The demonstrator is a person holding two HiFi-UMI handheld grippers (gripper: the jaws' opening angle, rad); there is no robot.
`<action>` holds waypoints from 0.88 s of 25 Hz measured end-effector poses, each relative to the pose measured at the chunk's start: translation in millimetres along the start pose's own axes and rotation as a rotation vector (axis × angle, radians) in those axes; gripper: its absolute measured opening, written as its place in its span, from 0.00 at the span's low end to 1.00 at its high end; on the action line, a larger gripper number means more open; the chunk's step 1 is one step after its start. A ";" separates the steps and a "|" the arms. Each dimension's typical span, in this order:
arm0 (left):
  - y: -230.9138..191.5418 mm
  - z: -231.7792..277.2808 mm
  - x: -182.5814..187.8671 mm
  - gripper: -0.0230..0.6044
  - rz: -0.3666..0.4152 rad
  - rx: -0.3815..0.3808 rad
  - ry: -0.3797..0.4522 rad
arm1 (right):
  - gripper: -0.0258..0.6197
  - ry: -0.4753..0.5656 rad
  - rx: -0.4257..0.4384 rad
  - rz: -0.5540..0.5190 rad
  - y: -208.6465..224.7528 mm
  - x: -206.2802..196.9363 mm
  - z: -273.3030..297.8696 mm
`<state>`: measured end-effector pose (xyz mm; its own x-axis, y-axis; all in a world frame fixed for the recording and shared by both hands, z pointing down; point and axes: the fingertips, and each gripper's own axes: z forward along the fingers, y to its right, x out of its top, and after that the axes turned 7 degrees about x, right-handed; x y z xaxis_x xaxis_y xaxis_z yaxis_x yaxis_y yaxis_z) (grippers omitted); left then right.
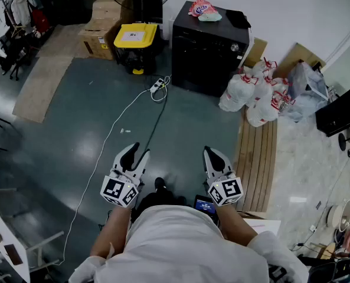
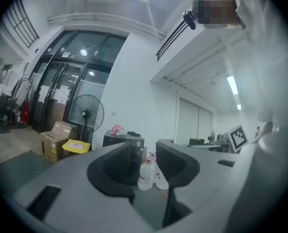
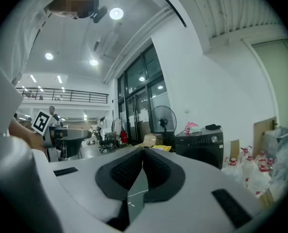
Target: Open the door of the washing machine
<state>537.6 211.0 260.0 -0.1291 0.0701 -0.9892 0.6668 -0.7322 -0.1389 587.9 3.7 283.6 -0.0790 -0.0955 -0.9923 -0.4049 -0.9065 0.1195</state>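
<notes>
The black washing machine (image 1: 207, 55) stood by the far wall, door shut, well apart from both tongs. The left tongs (image 1: 134, 151) were spread and empty; the right tongs (image 1: 212, 153) were pressed together on nothing.

Washing machine (image 1: 207, 49) at the far wall (image 1: 269, 5), bundles (image 1: 203, 8) on its top. To its left, a lidded bin (image 1: 136, 39), then cardboard boxes (image 1: 101, 25); to its right, tied bags (image 1: 251, 90) at the head of a slatted board (image 1: 257, 155). Power strip (image 1: 157, 87) on the floor (image 1: 74, 128) before the machine. Left tongs (image 1: 140, 150) and right tongs (image 1: 208, 151) side by side, well apart from it.
</notes>
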 end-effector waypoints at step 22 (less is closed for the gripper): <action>9.5 -30.5 14.9 0.29 0.006 -0.020 0.028 | 0.09 0.093 -0.028 -0.009 -33.5 29.7 -28.7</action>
<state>564.4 225.7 242.5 -0.1042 0.0850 -0.9909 0.6824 -0.7187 -0.1334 625.2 19.4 249.2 0.0098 -0.1236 -0.9923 -0.3799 -0.9184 0.1106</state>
